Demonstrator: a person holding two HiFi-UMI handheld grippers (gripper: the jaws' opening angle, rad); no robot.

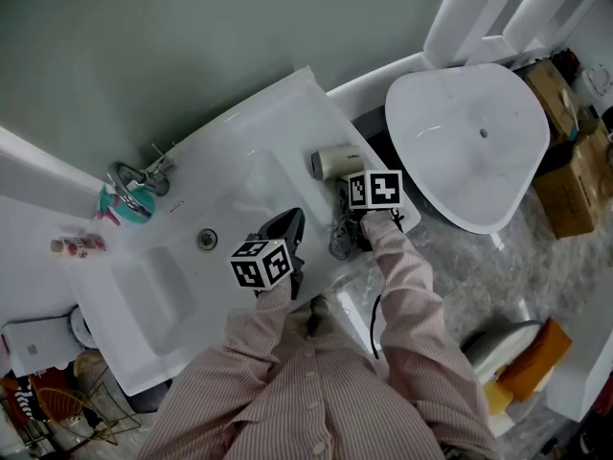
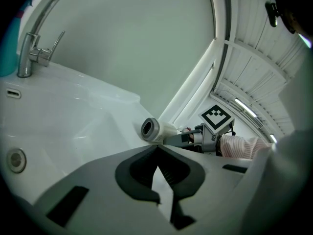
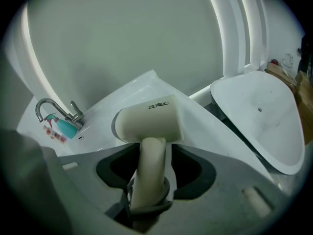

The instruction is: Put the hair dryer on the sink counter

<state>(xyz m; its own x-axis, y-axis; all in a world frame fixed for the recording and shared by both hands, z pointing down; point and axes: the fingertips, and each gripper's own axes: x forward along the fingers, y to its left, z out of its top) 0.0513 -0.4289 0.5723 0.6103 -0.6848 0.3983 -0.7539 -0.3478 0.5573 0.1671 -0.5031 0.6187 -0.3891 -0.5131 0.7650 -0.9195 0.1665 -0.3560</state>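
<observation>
A cream hair dryer [image 1: 333, 162] lies on the white sink counter [image 1: 287, 113], to the right of the basin, nozzle pointing left. Its dark cord [image 1: 341, 243] is bundled at the handle end. My right gripper [image 1: 347, 197] is open around the handle; in the right gripper view the hair dryer [image 3: 149, 124] has a gap to the pad on each side of its handle. My left gripper [image 1: 290, 223] hovers over the basin's near right side, shut and empty. From the left gripper view [image 2: 157, 151] the hair dryer [image 2: 151, 129] and the right gripper [image 2: 195, 137] lie just ahead.
A chrome faucet [image 1: 134, 175] and a teal bottle [image 1: 124, 202] stand at the basin's far left. The drain [image 1: 207, 240] is in the basin floor. A white toilet [image 1: 469, 142] sits right of the counter, with cardboard boxes [image 1: 575, 180] beyond it.
</observation>
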